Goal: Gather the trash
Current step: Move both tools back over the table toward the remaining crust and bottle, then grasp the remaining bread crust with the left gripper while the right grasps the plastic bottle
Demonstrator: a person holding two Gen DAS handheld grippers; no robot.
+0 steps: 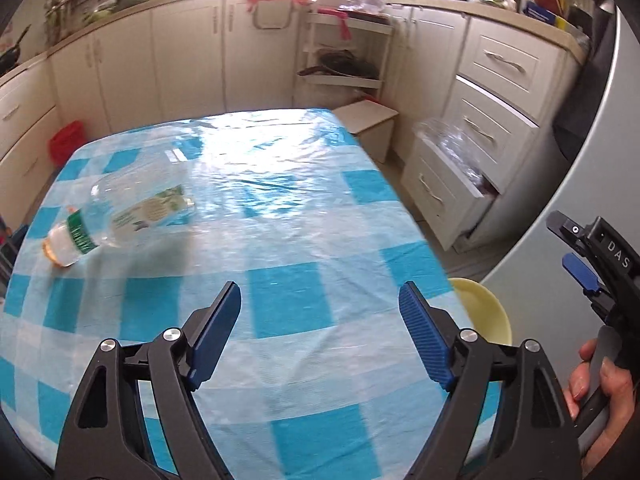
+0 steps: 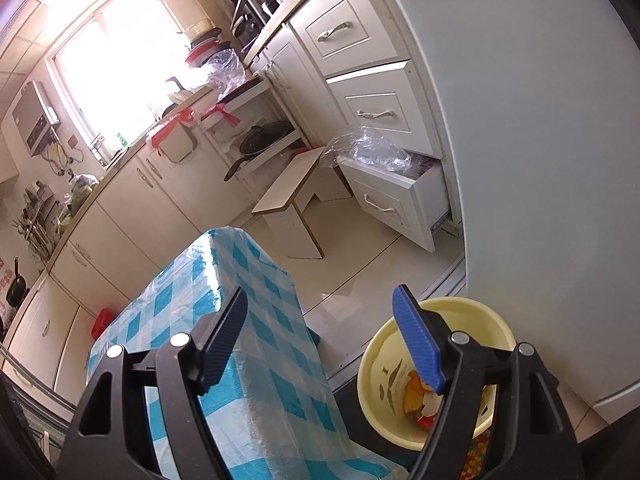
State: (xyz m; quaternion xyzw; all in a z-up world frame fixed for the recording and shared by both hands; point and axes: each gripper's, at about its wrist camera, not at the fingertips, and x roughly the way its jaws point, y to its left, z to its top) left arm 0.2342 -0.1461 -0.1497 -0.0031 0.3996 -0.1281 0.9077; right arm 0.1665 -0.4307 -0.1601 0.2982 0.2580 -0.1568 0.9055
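**Bottle on table, both grippers empty**

Left gripper, seen from its own wrist camera, hovers over the near part of the table with its jaws spread wide and nothing between them. A clear plastic bottle lies on its side on the checked cloth, ahead and to the left, well apart from the fingers; the wide opening suits a grasp across its body. At the table's right edge the rim of a yellow bin shows. The right gripper is held off to the right, clear of the table.

Right wrist view: the right gripper is likewise wide open and empty. It hangs above the bin, which stands on the floor just beside the table and already holds scraps, so it likely serves as the drop point.
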